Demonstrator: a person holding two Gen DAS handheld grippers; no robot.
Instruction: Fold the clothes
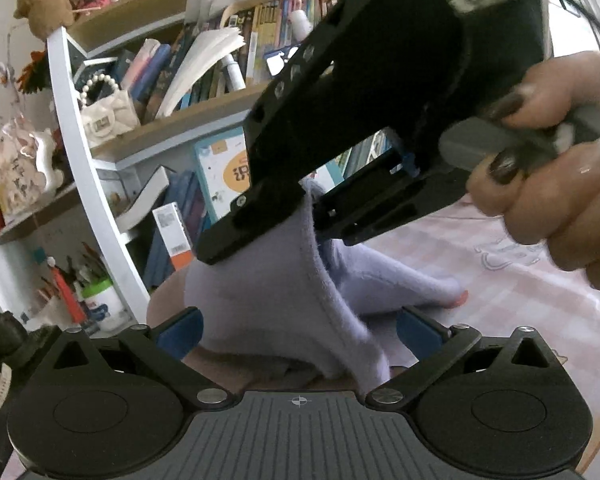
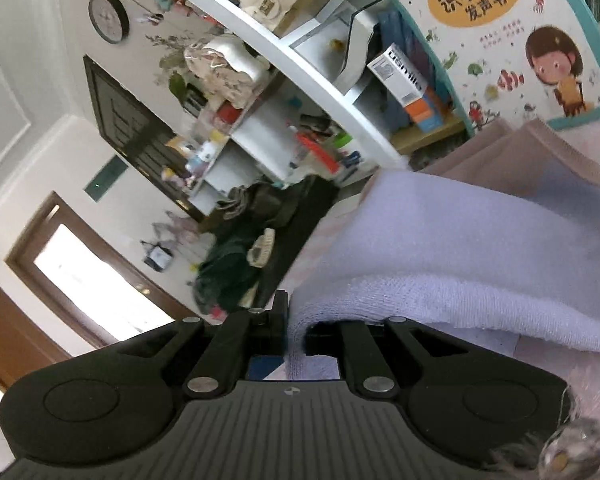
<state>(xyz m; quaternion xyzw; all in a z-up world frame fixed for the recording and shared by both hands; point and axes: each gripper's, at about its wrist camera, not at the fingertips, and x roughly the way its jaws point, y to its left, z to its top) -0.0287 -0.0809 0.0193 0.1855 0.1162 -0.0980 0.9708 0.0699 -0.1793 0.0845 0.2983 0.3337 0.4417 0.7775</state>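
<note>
A lilac fleece garment (image 1: 284, 300) hangs lifted above the pink checked surface (image 1: 520, 300). My right gripper (image 1: 308, 216) comes in from the upper right of the left wrist view, shut on the garment's upper edge, with a hand around its handle. My left gripper (image 1: 300, 332) is open; its blue fingers (image 1: 180, 330) stand on either side of the hanging cloth without pinching it. In the right wrist view the same garment (image 2: 460, 248) drapes over my right gripper (image 2: 296, 332), whose jaws are closed on the cloth; the right finger is hidden under it.
A white-framed bookshelf (image 1: 88, 168) full of books, toys and a pearl-handled bag stands behind. A big children's book (image 2: 500, 36) leans on the lower shelf. A folded beige-pink cloth (image 2: 520, 148) lies beyond the garment. Dark clothes (image 2: 252, 248) pile up on the floor near a doorway.
</note>
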